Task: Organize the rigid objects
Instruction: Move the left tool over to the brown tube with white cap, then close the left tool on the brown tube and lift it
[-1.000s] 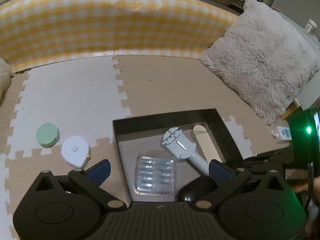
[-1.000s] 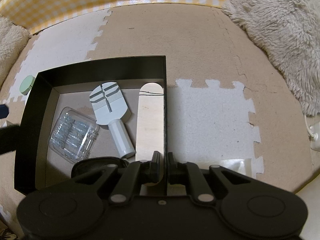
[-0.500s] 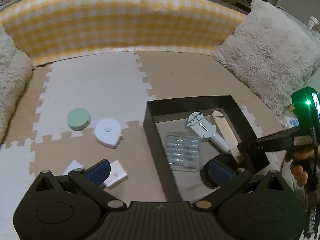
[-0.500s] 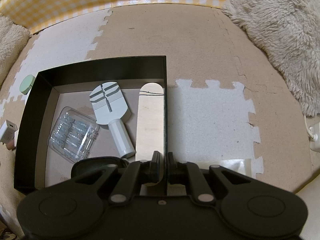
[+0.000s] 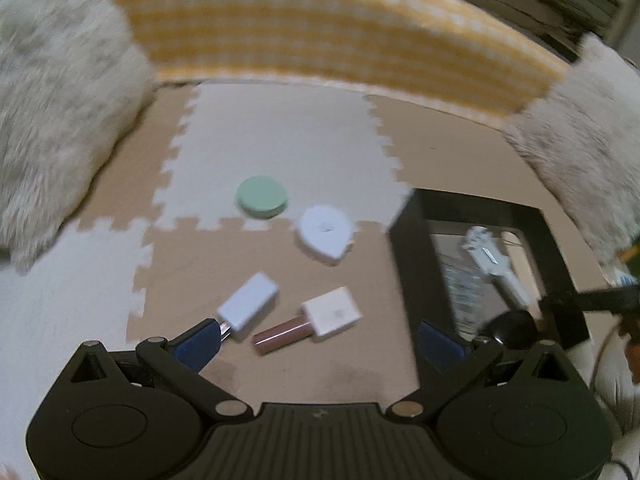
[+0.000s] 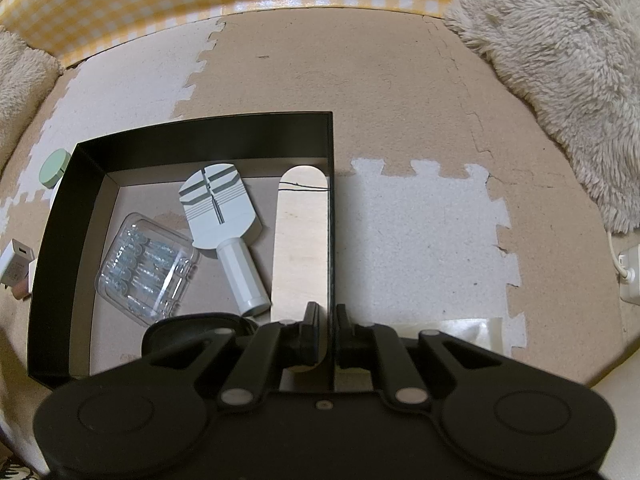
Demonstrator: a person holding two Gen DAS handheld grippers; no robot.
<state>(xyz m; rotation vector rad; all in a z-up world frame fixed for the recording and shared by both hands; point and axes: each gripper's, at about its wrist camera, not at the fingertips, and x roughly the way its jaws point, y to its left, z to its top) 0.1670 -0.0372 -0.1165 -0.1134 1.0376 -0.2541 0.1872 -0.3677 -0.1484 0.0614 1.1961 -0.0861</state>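
A black box [image 6: 200, 132] sits on the foam mat and holds a grey paddle-shaped tool [image 6: 224, 220], a clear plastic case [image 6: 148, 268], a wooden stick [image 6: 300, 240] and a black round object [image 6: 192, 328]. My right gripper [image 6: 328, 332] is shut on the box's right wall. My left gripper [image 5: 320, 344] is open and empty above loose items left of the box [image 5: 412, 264]: a white charger [image 5: 248, 306], a white cube with a brown tube [image 5: 316, 320], a white tape measure [image 5: 324, 234] and a green disc [image 5: 262, 202].
A yellow checked cushion wall [image 5: 320, 40] runs along the back. Fluffy pillows lie at the left [image 5: 60, 100] and right [image 6: 560, 60]. A white plug with cable [image 6: 628, 276] lies at the far right. The left view is blurred.
My left gripper has swung left, away from the box, and now faces the loose items on the mat. My right gripper has stayed shut on the box wall.
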